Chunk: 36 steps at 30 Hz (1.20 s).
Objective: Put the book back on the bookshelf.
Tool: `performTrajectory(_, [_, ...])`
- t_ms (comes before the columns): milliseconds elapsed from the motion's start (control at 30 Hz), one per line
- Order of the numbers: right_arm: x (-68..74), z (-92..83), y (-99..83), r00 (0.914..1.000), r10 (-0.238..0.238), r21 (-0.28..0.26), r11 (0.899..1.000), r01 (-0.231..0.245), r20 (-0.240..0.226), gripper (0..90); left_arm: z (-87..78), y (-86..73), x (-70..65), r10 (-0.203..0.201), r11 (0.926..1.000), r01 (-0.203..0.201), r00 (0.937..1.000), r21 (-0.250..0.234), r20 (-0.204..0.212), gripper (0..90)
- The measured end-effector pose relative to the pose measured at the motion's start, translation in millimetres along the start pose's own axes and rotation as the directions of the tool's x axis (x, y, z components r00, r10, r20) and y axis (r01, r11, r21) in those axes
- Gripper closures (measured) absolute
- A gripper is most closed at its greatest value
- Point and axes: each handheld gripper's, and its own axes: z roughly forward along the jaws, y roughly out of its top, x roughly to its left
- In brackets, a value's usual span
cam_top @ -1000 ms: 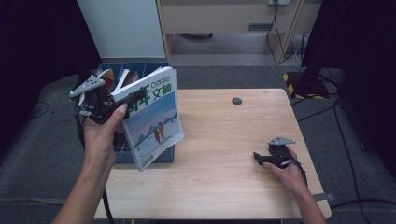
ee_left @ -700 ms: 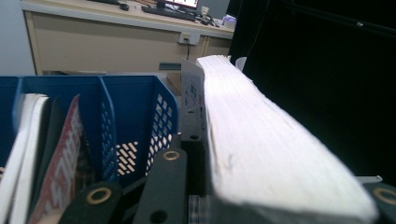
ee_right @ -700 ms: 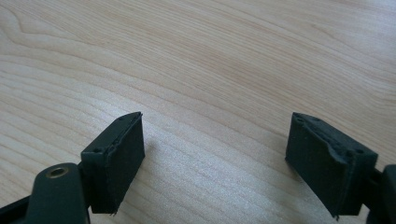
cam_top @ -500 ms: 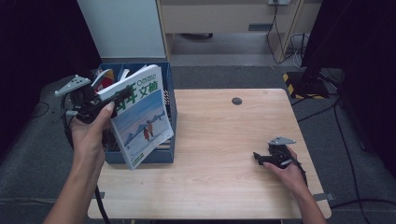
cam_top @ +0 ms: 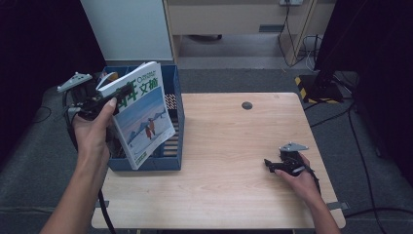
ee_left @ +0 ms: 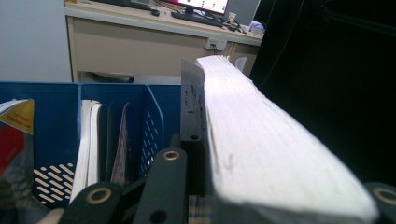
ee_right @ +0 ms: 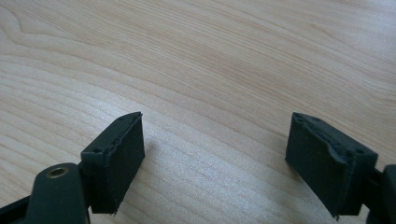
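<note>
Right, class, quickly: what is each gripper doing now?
Left gripper: shut on the book, held over the blue file box.
Right gripper: open, holding nothing, resting on the table.

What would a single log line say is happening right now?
left gripper: shut on book, above blue file box | right gripper: open, resting on table

The thick white-paged magazine with a snowy cover (cam_top: 144, 117) hides part of the blue plastic file box (cam_top: 171, 92); its small cover print is unreadable.
</note>
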Motion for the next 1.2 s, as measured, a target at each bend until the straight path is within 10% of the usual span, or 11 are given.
performTrajectory(1200, [-0.3, 0.2, 0.0, 1.0000, -0.003, -0.003, 1.000, 0.003, 0.000, 19.5, 61.7, -6.4, -7.7, -0.029, 0.9992, 0.031, 0.9971, 0.025, -0.070, 73.3])
